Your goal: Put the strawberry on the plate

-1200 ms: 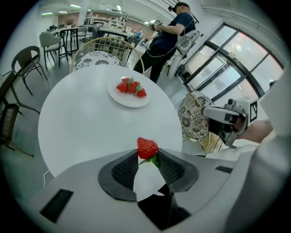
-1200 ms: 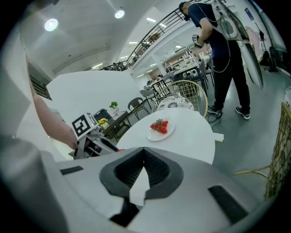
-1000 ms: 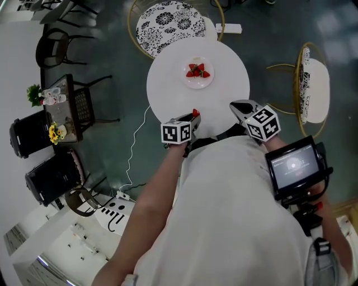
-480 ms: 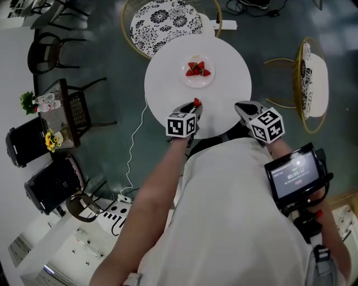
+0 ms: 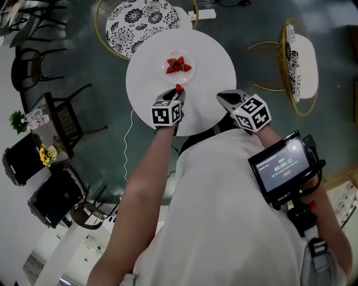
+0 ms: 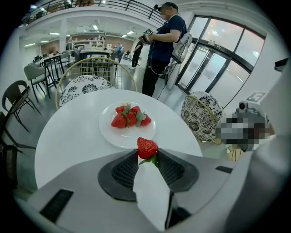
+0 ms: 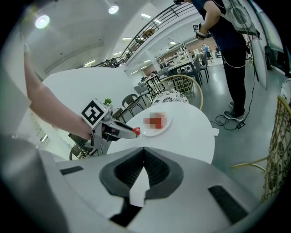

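Observation:
My left gripper (image 5: pixel 178 93) is shut on a red strawberry (image 5: pixel 179 88) by its tip and holds it above the round white table (image 5: pixel 208 60), just short of the near rim of the white plate (image 5: pixel 185 76). In the left gripper view the strawberry (image 6: pixel 147 147) sticks up between the pads (image 6: pixel 127 169), with the plate (image 6: pixel 108 133) and its three strawberries (image 6: pixel 129 116) right ahead. My right gripper (image 5: pixel 221 96) hovers at the table's near right edge, jaws together and empty (image 7: pixel 144 149).
A chair with a patterned cushion (image 5: pixel 140 19) stands beyond the table and a second one (image 5: pixel 293 56) to its right. A power strip (image 5: pixel 202 14) lies on the floor. A person (image 6: pixel 166 41) stands past the far side. A small screen (image 5: pixel 279 165) is strapped by my right arm.
My left gripper has carried the strawberry across the table toward the plate, from the near edge to just short of the plate's rim. The right gripper has stayed put.

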`<action>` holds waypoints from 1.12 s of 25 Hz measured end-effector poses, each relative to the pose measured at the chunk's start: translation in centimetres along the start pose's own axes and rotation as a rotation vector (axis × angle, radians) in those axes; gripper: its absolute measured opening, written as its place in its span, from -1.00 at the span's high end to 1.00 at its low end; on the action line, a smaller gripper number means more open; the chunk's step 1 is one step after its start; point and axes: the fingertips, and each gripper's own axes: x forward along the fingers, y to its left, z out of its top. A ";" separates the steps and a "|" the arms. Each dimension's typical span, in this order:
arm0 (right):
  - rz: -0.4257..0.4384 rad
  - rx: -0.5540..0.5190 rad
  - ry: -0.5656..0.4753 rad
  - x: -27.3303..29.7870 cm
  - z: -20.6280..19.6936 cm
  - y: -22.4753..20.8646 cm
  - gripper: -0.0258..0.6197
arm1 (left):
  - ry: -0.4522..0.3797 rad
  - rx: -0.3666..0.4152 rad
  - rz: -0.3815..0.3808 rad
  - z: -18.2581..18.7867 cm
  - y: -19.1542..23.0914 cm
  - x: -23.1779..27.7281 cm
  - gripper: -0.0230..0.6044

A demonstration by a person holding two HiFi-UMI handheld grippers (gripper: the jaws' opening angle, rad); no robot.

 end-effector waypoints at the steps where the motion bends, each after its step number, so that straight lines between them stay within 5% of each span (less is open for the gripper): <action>1: 0.000 0.001 0.000 0.0 0.1 -0.1 0.91 | -0.001 0.008 0.004 0.3 0.1 0.2 0.49; 17: -0.028 0.026 0.025 -1.5 -1.0 -1.7 0.91 | -0.091 0.070 0.189 4.6 2.5 3.3 0.49; 22: -0.042 0.037 0.026 -1.9 -1.5 -2.4 0.91 | -0.026 0.130 0.248 3.5 2.9 4.3 0.49; 28: -0.036 0.035 0.024 -2.0 -1.1 -2.5 0.91 | 0.024 0.138 0.224 2.9 2.8 4.5 0.49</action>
